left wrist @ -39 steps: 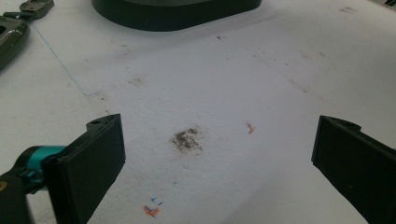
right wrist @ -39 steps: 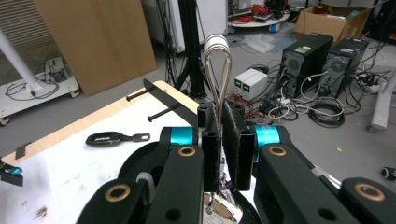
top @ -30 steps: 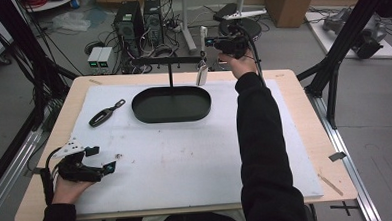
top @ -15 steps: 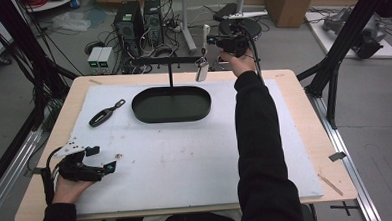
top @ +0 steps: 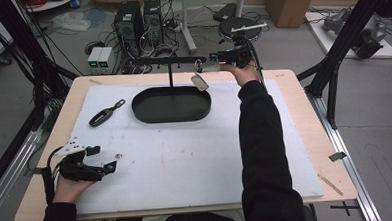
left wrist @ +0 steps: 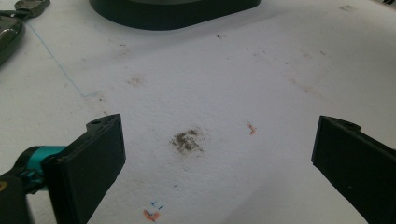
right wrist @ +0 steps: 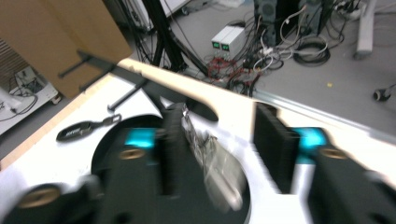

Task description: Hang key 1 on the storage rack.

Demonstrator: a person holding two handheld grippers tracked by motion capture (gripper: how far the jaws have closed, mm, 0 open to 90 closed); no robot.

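left claw [top: 104, 167]: near edge of bench [top: 293, 86], lying low on the white mat [top: 186, 156], held in the left hand [top: 67, 183]. jaws spread wide, nothing betw. them; left claw view shows bare mat w/ a grey smudge [left wrist: 188, 141] betw. the pads.

mid bench: black oval tray [top: 172, 105] on the mat, w/ a thin post rising from its far side to a black crossbar [top: 169, 60] w/ small hooks. black key fob [top: 105, 114] lies flat on the mat just left of the tray, apart from it.

far side: right arm in dark sleeve [top: 260, 137] reaches across to the right end of the crossbar. right claw [top: 216, 57] level w/ the bar, pointing left along it. jaws have just been opening; now partly spread. right claw view (blurred): silver key tag [right wrist: 219, 170] on its ring sits betw. the pads, close to the left one, clear gap to the right one; contact w/ left pad can't tell. high view: tag [top: 199, 82] hangs tilted from a ring at the bar's right end, over the tray's right rim.
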